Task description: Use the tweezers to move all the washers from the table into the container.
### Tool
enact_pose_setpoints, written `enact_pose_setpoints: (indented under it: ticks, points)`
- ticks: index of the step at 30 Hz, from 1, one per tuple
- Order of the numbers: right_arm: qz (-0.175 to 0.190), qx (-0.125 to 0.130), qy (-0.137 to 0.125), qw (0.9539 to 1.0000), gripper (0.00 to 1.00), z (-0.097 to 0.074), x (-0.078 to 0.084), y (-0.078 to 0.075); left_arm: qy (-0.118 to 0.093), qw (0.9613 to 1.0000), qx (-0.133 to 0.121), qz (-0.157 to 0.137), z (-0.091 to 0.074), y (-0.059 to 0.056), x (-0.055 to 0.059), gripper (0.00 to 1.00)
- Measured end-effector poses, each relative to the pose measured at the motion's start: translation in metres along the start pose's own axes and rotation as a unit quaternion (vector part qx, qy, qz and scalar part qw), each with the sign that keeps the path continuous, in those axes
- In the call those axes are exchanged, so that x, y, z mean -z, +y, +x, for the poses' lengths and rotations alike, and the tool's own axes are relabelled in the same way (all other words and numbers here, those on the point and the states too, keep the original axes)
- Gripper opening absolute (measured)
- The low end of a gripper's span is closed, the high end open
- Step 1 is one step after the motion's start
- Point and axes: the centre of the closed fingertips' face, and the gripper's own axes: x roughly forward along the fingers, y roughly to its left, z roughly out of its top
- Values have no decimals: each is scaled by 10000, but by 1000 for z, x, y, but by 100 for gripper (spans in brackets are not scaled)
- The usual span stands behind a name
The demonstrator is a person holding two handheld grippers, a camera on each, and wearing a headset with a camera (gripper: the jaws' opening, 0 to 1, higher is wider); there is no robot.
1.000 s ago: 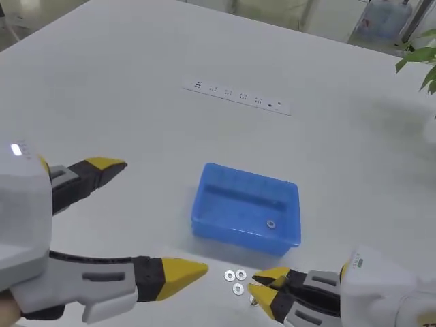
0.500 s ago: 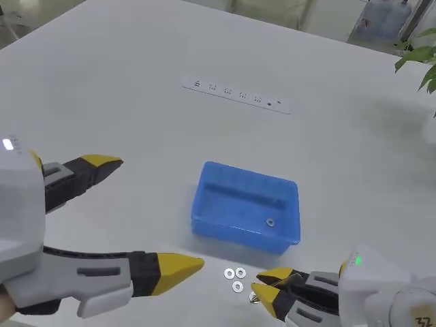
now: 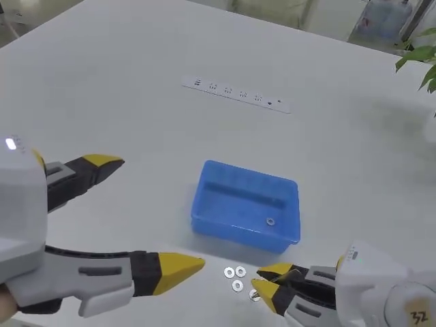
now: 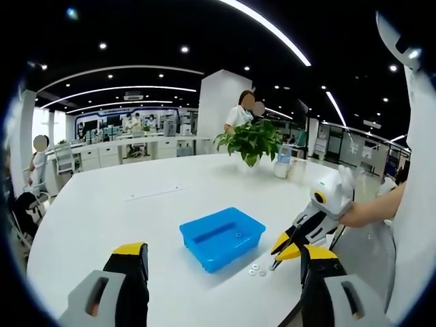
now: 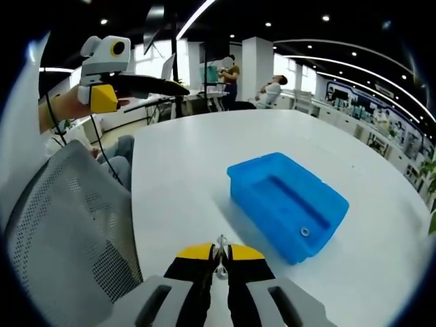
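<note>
Pickup step, by the look of it: right gripper [image 3: 267,279] jaws clamped on thin metal tweezers [image 5: 220,244], tips low by the nearest washer [image 3: 253,295] on the smooth white desk [image 3: 136,102]. Left gripper [image 3: 144,212] jaws wide apart, idle. Three flat steel ring washers [image 3: 237,286] just beside. Beyond them a blue rectangular plastic container [image 3: 231,231], with a lone washer [image 3: 270,221] inside. Next move needs a fine pinch, a lift, then a carry over the rim

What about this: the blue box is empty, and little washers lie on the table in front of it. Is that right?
Not quite. The blue box is not empty: the head view shows one washer lying inside it. The rest holds: loose washers lie on the table in front of it.
</note>
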Motion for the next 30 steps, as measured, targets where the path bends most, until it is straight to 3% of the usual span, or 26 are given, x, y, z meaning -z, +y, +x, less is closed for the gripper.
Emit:
enact_pose_setpoints:
  ticks: [8,11,18,26,30]
  points:
    - [51,-55,-13,10000,4,1,-2,3,0,10000,8,-6,0,0,0,95]
    - [79,-28,168,9998,4,2,1,1,-7,10000,-9,25,1,1,-1,95]
    - [-106,-53,320,9994,3,4,3,1,11,10000,-11,-13,0,0,1,95]
    - [13,-91,208,9997,4,2,-3,0,11,10000,-28,-20,-1,0,0,95]
    - [134,-136,321,9993,4,5,3,2,17,10000,-17,4,0,-1,0,95]
